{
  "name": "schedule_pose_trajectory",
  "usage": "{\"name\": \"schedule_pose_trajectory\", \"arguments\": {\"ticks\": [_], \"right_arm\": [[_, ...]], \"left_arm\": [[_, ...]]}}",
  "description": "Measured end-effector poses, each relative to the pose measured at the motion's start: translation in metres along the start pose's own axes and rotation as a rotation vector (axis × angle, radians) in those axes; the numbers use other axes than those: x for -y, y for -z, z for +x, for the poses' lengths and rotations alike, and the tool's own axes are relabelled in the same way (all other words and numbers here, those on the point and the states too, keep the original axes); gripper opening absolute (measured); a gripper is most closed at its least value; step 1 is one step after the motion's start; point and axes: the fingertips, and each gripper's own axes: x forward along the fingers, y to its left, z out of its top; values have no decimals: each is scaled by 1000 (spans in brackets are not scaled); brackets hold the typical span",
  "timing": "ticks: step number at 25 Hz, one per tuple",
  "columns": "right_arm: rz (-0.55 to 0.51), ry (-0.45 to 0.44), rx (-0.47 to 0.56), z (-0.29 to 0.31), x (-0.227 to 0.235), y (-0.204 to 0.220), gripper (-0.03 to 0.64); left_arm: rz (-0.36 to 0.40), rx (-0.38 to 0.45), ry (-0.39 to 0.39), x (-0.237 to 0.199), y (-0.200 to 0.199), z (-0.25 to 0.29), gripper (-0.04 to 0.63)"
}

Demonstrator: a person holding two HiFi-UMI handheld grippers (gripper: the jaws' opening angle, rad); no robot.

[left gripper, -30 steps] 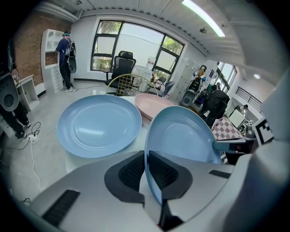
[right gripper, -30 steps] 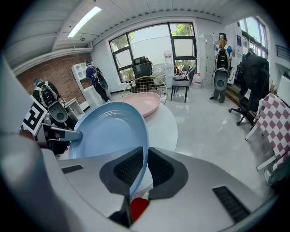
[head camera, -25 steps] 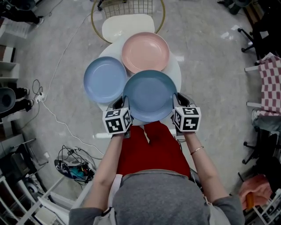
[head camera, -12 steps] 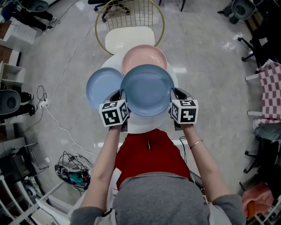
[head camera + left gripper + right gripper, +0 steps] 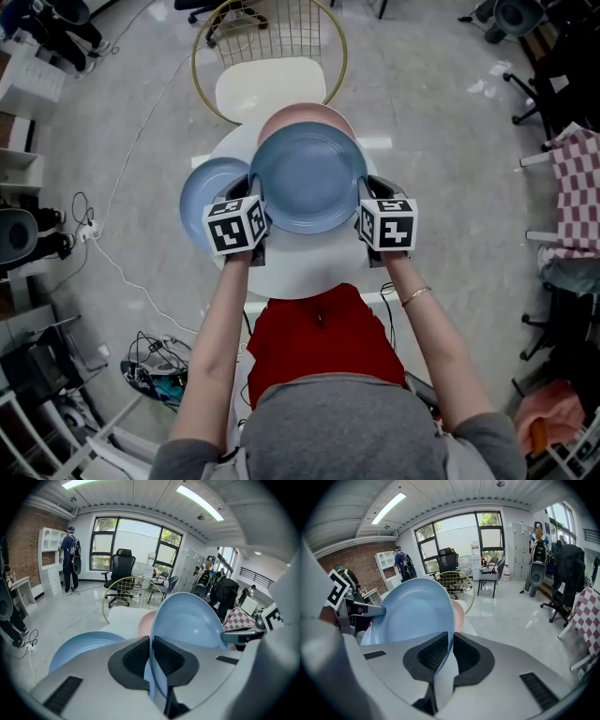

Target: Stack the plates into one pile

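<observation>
Over table (image 5: 292, 270) — plate (image 5: 307, 178) btwn L-grip (image 5: 255, 199), R-grip (image 5: 366, 197)

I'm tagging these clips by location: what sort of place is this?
Likely an open office or lab workspace: a black swivel office chair, a wall of large windows, and white shelving against a brick wall.

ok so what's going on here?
A person is stacking plates. The left tool and right tool are each shut on opposite rims of the darker blue plate, holding it over the white table. In the head view it overlaps most of the pink plate and looks not yet set down. The lighter blue plate lies unstacked on the table to the left.
</observation>
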Motion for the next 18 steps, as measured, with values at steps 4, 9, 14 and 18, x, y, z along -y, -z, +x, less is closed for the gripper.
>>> {"name": "schedule_pose_trajectory", "arguments": {"ticks": [4, 9, 14, 18], "right_arm": [[7, 26, -19, 20, 4, -8, 54], [24, 49, -26, 40, 10, -22, 54], [25, 70, -40, 59, 16, -34, 54], [25, 76, -64, 72, 20, -33, 54]], "left_arm": [[9, -14, 19, -8, -12, 24, 37], [9, -23, 42, -16, -28, 49, 37], [10, -42, 55, -22, -39, 74, 37], [11, -68, 65, -25, -38, 89, 37]]}}
